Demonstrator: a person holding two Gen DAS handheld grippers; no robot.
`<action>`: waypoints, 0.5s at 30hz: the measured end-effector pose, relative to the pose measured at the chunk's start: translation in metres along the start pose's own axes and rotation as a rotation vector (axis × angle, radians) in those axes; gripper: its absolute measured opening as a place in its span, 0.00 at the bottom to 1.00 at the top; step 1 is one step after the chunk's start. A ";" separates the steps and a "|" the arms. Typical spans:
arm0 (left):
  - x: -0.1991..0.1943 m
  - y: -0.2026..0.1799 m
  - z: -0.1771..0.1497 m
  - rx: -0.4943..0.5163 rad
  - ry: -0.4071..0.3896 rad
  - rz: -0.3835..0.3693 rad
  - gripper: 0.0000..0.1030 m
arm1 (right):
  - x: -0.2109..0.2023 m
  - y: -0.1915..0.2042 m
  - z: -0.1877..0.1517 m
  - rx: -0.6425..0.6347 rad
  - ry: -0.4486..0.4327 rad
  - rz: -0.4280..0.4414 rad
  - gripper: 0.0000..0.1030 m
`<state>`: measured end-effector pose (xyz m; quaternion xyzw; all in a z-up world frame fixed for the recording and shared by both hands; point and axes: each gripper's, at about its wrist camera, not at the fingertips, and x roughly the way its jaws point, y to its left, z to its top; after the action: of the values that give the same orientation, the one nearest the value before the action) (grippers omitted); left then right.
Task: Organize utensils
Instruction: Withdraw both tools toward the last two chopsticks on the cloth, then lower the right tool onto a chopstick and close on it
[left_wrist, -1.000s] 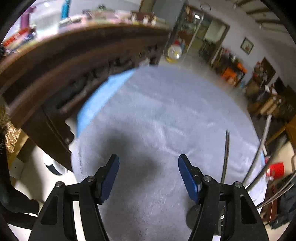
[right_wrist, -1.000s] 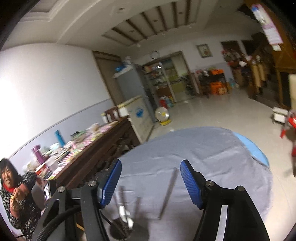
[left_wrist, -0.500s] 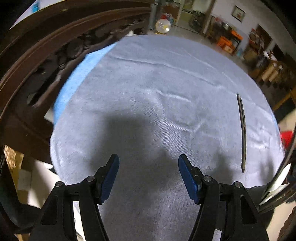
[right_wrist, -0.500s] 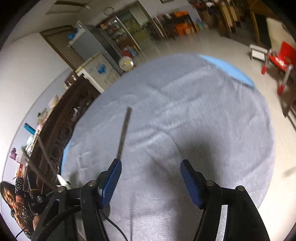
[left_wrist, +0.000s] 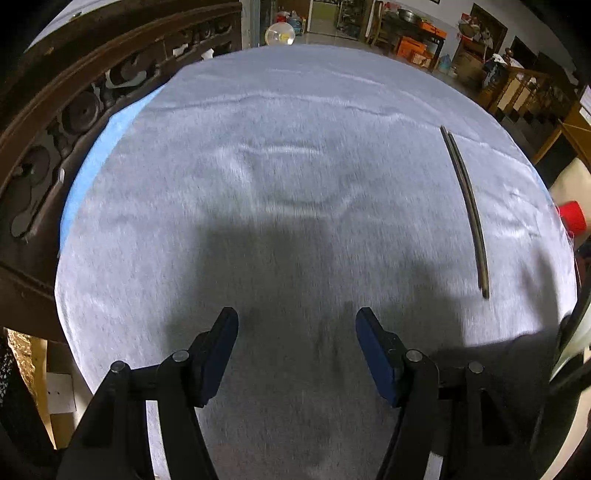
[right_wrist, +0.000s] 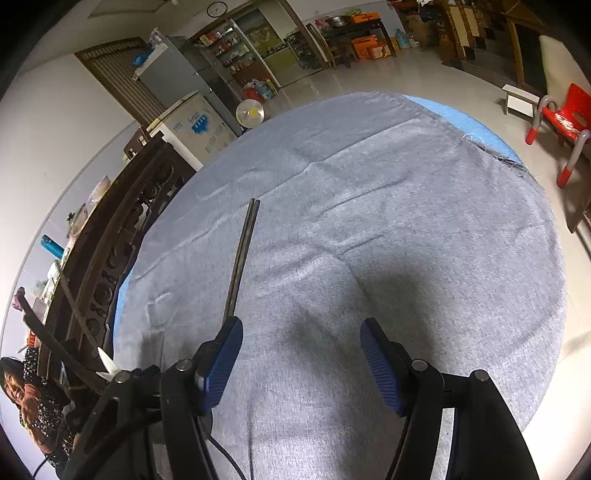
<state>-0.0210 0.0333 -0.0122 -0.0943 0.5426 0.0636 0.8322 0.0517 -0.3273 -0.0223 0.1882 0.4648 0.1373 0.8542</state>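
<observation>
A pair of dark chopsticks (left_wrist: 466, 206) lies side by side on the grey cloth of the round table (left_wrist: 295, 129). In the left wrist view it lies to the right of my left gripper (left_wrist: 297, 328), which is open and empty over the near part of the cloth. In the right wrist view the chopsticks (right_wrist: 242, 258) run away from the left fingertip (right_wrist: 227, 343) of my right gripper (right_wrist: 301, 345), which is open and empty. More utensils (right_wrist: 62, 332) stick up at the left edge of that view, their holder hidden.
A carved dark wooden sideboard (left_wrist: 55, 122) stands close along the table's left side. A blue underlay (right_wrist: 461, 118) shows past the cloth's edge. A red child's chair (right_wrist: 561, 125) and a white stool stand on the floor to the right. A person (right_wrist: 26, 398) sits at lower left.
Both grippers have tilted down toward the table, so the cloth and chopsticks now fill the views. The chopsticks have not moved on the cloth. Both grippers stay open.
</observation>
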 end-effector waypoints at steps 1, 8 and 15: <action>0.001 0.001 -0.003 0.000 0.002 0.002 0.65 | 0.002 0.001 0.001 -0.001 0.002 -0.002 0.68; -0.006 0.013 -0.006 -0.030 -0.010 -0.023 0.65 | 0.015 0.012 0.009 -0.030 0.020 -0.011 0.68; -0.012 0.043 0.031 -0.075 -0.054 0.003 0.65 | 0.054 0.026 0.044 -0.094 0.114 -0.052 0.68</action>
<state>-0.0070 0.0818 0.0070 -0.1227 0.5174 0.0877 0.8423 0.1162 -0.2908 -0.0291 0.1278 0.5105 0.1473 0.8375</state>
